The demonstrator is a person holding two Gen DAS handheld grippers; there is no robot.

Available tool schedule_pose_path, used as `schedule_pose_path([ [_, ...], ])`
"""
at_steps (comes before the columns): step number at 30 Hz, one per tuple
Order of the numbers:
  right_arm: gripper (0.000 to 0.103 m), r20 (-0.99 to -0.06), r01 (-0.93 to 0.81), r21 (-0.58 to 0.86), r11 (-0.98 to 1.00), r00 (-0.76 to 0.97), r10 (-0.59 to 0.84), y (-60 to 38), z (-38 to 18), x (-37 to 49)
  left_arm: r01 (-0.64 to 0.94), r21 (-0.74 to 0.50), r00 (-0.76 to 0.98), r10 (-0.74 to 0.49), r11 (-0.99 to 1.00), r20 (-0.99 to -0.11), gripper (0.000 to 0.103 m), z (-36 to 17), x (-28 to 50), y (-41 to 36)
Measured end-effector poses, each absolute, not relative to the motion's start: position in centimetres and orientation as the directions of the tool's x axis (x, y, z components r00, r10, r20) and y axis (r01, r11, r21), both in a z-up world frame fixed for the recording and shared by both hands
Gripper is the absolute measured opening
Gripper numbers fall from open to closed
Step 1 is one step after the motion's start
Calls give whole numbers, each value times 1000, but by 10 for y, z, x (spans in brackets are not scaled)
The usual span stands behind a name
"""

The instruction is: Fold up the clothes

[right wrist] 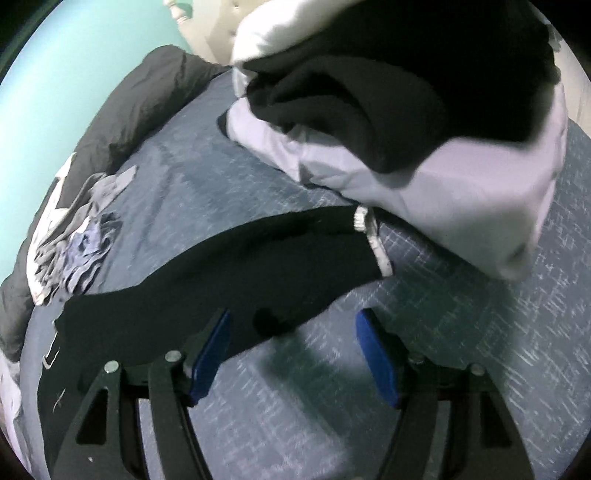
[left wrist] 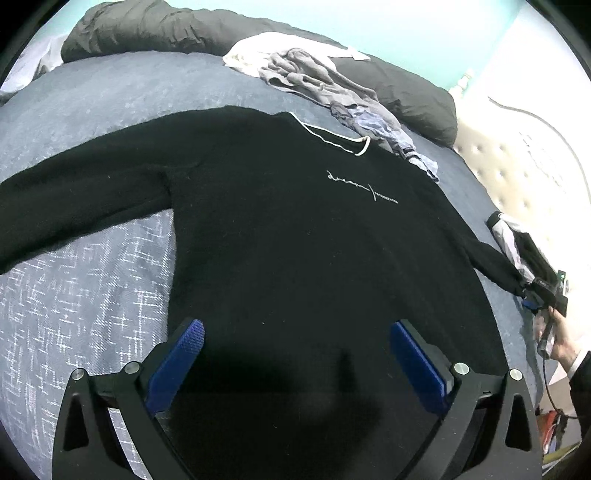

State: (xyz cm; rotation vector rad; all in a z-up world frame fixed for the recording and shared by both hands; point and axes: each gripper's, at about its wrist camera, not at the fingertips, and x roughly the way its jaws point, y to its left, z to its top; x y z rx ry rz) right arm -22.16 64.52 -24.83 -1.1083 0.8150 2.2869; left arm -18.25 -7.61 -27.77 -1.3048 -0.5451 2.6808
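Observation:
A black sweater (left wrist: 295,229) lies flat and front up on the bed, with white script on the chest and a white-edged neckline. My left gripper (left wrist: 295,332) hangs over its hem, jaws wide open and holding nothing. The sweater's right sleeve (right wrist: 229,266) stretches out to a white-trimmed cuff (right wrist: 373,240). My right gripper (right wrist: 293,332) hovers open just above the sleeve's lower edge, its blue pads (right wrist: 210,354) clear of the fabric. In the left wrist view the right gripper (left wrist: 526,297) shows beside that cuff, held by a hand (left wrist: 561,339).
The bed has a blue-grey woven cover (left wrist: 92,277). A loose pile of grey and blue clothes (left wrist: 314,77) lies beyond the neckline. A folded white and black stack (right wrist: 424,147) sits just past the cuff. Dark pillows (left wrist: 166,29) line the far edge.

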Motion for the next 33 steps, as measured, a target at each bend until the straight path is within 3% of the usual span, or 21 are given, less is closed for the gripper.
schedule_pose_path([
  [7, 68, -799, -673, 290, -680, -562, 215, 652, -258, -228, 65, -376, -637, 251, -924, -728, 103, -278, -182, -82],
  [8, 64, -796, -672, 283, -684, -563, 224, 650, -258, -230, 65, -378, -636, 254, -923, -729, 103, -279, -182, -83],
  [10, 42, -790, -663, 278, -695, -569, 228, 647, -257, -232, 67, -383, -631, 258, -921, -731, 103, -281, -183, -84],
  [13, 19, -791, -657, 266, -705, -567, 229, 645, -257, -234, 67, -382, -630, 258, -922, -732, 103, -282, -183, -84],
  [16, 9, -766, -634, 275, -723, -599, 233, 643, -247, -233, 68, -382, -638, 254, -922, -727, 103, -279, -182, -86],
  [33, 6, -609, -469, 247, -848, -756, 240, 610, -137, -241, 49, -404, -662, 273, -914, -698, 103, -264, -171, -86],
])
